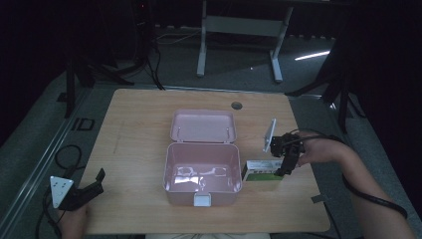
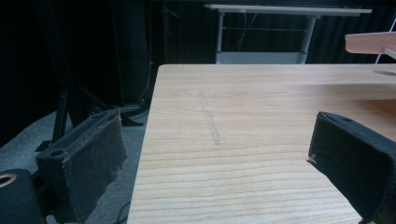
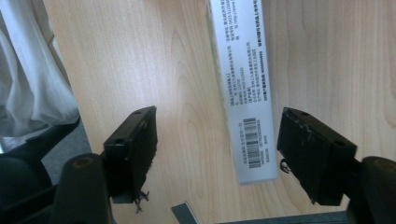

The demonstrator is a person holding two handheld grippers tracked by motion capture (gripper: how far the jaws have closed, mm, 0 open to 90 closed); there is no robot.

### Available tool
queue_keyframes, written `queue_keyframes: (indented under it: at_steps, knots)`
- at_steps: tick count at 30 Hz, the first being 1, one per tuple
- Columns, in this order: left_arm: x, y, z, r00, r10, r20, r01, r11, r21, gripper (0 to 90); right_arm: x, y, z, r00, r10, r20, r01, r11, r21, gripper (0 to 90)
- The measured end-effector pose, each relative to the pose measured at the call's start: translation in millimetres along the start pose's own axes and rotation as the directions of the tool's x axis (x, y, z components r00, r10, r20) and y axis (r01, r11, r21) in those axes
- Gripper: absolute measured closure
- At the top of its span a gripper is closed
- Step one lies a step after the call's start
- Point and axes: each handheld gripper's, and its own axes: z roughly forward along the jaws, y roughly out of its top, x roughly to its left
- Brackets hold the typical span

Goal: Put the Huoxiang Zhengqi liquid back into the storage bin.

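Observation:
A pink lunch box (image 1: 203, 191) stands open at the middle of the wooden table (image 1: 139, 124), its lid (image 1: 203, 126) tipped back and its inside bare. Just right of it lies a green and white carton (image 1: 261, 170). My right gripper (image 1: 287, 167) points down over the carton's right end. In the right gripper view its jaws stand wide on either side of the carton's white barcode face (image 3: 245, 84), with the pads clear of it. My left gripper (image 1: 95, 185) rests open at the table's front left corner, with bare wood between its jaws (image 2: 219, 126).
A round cable hole (image 1: 237, 105) sits near the table's far edge. A white desk frame (image 1: 239, 25) stands on the floor beyond. White cloth (image 3: 28, 84) hangs past the table's edge in the right gripper view. The pink lid (image 2: 371, 43) juts in at the left gripper view's top right.

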Motion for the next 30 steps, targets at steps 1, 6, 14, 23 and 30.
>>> queue_keyframes:
  at_steps: [1,6,14,23,30]
  knots:
    - [0.0,0.0,0.0,1.0,0.0,0.001,0.0,1.0,0.0,4.0,-1.7,1.4,1.5,1.0,-0.003,0.006,0.003,1.0,0.006,28.8]
    - [0.1,0.0,0.1,1.0,0.001,0.002,-0.001,1.0,0.001,4.0,-10.0,8.1,10.3,1.0,0.008,-0.002,-0.008,1.0,0.018,28.7]
    - [-0.1,0.0,0.2,1.0,0.002,0.004,-0.002,1.0,0.0,3.9,-17.8,15.0,26.9,0.9988,-0.037,0.031,0.036,0.999,0.032,38.0]
    - [-0.1,0.1,0.4,1.0,0.002,0.005,-0.002,1.0,0.003,4.0,-17.7,18.4,43.0,0.9955,-0.091,0.025,0.09,0.994,0.056,50.2]
    - [0.0,0.2,0.4,1.0,0.003,0.005,-0.003,1.0,0.003,4.0,-17.1,20.4,53.8,0.9949,-0.1,0.018,0.098,0.993,0.063,57.1]
